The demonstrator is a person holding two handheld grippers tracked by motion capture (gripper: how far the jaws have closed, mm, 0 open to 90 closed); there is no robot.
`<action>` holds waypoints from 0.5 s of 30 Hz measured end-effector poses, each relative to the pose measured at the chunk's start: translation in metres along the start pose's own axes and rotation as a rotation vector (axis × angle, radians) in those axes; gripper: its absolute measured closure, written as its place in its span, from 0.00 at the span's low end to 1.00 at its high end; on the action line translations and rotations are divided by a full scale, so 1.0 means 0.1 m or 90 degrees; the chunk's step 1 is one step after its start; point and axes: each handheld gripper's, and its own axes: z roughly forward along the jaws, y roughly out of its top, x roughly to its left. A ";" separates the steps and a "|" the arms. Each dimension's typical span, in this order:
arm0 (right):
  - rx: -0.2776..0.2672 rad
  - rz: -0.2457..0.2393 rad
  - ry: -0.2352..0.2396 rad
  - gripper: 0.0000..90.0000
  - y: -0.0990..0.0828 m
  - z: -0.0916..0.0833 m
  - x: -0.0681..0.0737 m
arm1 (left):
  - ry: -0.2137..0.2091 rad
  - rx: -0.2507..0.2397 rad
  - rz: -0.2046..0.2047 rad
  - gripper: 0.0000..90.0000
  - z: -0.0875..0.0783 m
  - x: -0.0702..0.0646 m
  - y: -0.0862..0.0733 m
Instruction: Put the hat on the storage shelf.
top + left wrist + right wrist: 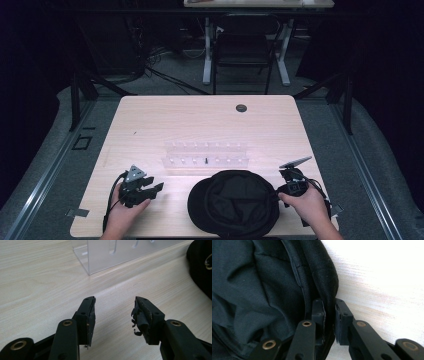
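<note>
From the high view, a black cap (234,204) lies upside down at the desk's (150,125) six o'clock edge, its hollow facing up, with a clear acrylic rack (206,156) just beyond it toward twelve o'clock. The left tongs (152,190) rest at about eight o'clock, well apart from the cap; the right tongs (276,192) meet the cap's rim at its three o'clock side. In the left gripper view, the left tongs (115,305) stand apart over bare wood, the rack (117,252) at twelve o'clock. In the right gripper view, the right tongs (329,305) are clamped on the cap's (262,285) rim fabric.
</note>
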 end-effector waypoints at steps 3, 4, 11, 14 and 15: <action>0.012 -0.004 -0.010 0.89 0.03 0.03 0.01 | 0.000 0.000 0.000 0.57 0.00 0.00 0.00; 0.012 -0.003 -0.014 0.89 0.03 0.04 0.02 | 0.000 0.001 0.000 0.57 0.00 0.00 0.00; 0.027 -0.004 -0.011 0.92 0.06 0.05 0.01 | 0.000 0.001 0.000 0.58 0.00 0.00 0.00; 0.034 0.000 0.010 0.97 0.06 0.04 0.00 | 0.000 0.001 -0.001 0.58 0.01 0.00 0.00; 0.022 0.017 0.020 0.97 0.05 0.04 0.00 | 0.000 0.000 0.000 0.58 0.01 0.00 0.00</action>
